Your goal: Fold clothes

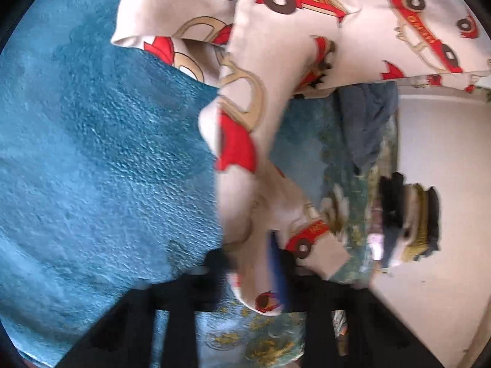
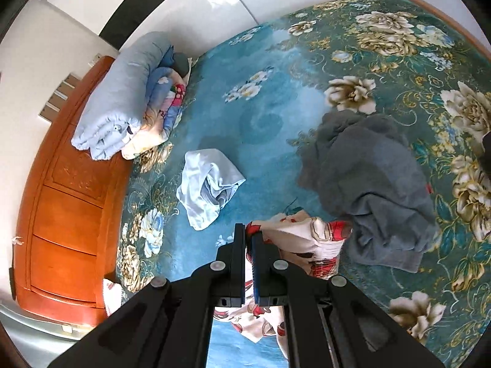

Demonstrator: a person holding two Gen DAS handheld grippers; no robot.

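Car-print garment (image 2: 302, 245) edge in both tongs

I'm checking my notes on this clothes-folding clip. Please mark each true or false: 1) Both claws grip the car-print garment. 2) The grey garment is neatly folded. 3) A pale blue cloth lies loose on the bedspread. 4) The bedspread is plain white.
1) True: the right claw and left claw are each shut on the car-print garment.
2) False: the grey garment lies crumpled.
3) True: the pale blue cloth lies alone, unfolded.
4) False: the bedspread is teal with flowers.
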